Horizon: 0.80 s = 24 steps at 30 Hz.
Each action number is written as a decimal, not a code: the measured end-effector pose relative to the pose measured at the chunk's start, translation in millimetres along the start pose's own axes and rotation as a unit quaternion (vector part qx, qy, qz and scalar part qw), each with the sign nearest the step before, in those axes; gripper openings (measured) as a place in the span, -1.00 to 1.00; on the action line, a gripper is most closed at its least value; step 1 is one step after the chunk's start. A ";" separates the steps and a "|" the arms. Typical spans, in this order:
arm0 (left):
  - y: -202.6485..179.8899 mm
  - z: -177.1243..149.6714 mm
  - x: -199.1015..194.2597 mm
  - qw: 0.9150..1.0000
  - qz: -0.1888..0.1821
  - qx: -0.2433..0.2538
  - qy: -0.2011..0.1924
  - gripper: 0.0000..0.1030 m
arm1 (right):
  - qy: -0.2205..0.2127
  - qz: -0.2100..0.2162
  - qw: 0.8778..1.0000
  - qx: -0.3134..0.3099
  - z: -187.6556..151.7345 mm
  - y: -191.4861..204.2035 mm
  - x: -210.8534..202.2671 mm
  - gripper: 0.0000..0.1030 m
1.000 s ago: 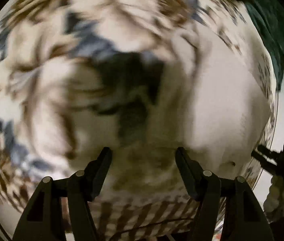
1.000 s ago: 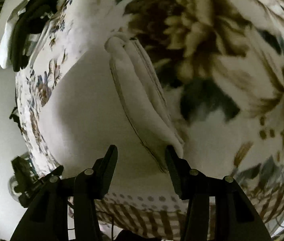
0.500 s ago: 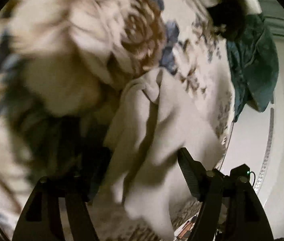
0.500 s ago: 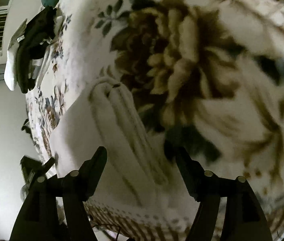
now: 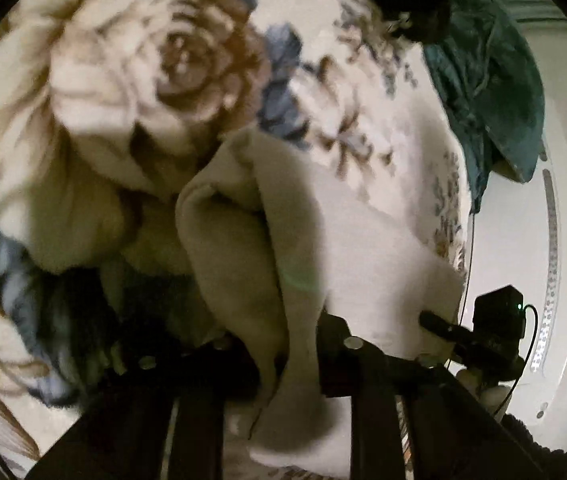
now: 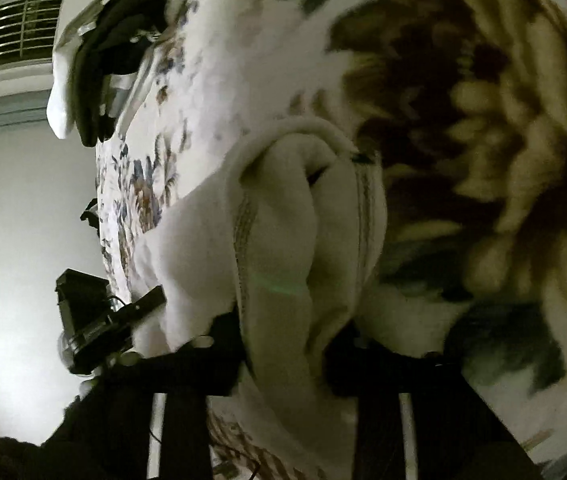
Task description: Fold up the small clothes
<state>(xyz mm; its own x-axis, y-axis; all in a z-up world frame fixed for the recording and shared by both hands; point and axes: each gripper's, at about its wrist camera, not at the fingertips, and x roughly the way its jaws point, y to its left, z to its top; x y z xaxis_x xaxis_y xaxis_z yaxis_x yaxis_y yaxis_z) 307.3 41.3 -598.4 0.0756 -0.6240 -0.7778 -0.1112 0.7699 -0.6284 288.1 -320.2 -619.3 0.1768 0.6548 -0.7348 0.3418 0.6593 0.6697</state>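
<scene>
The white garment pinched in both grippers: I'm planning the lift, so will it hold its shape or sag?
The white garment bunches into soft folds between the right gripper, so it will probably sag. In the left gripper its edge hangs limp, suggesting it is light. Its fuzzy surface looks unlikely to slip.

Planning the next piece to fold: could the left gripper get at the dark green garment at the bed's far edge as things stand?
Probably not yet: the left gripper is shut on the cream garment, so it would need to let go first. The dark green garment lies uncovered.

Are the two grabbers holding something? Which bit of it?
Yes. The left gripper and right gripper each pinch a bunched edge of the cream garment, over the floral bedspread.
</scene>
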 end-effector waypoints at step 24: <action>-109.3 216.7 -209.9 0.988 -0.019 0.042 -0.145 -0.71 | -0.105 0.001 0.989 -0.108 125.1 292.2 -98.0 -0.60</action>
<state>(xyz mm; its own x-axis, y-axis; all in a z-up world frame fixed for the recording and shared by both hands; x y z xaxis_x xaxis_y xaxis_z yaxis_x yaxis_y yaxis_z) 518.3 117.1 -368.9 0.3599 -0.5983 -0.7159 -0.0204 0.7621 -0.6471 486.1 -237.9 -365.0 0.3736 0.5797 -0.7241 0.1404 0.7363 0.6619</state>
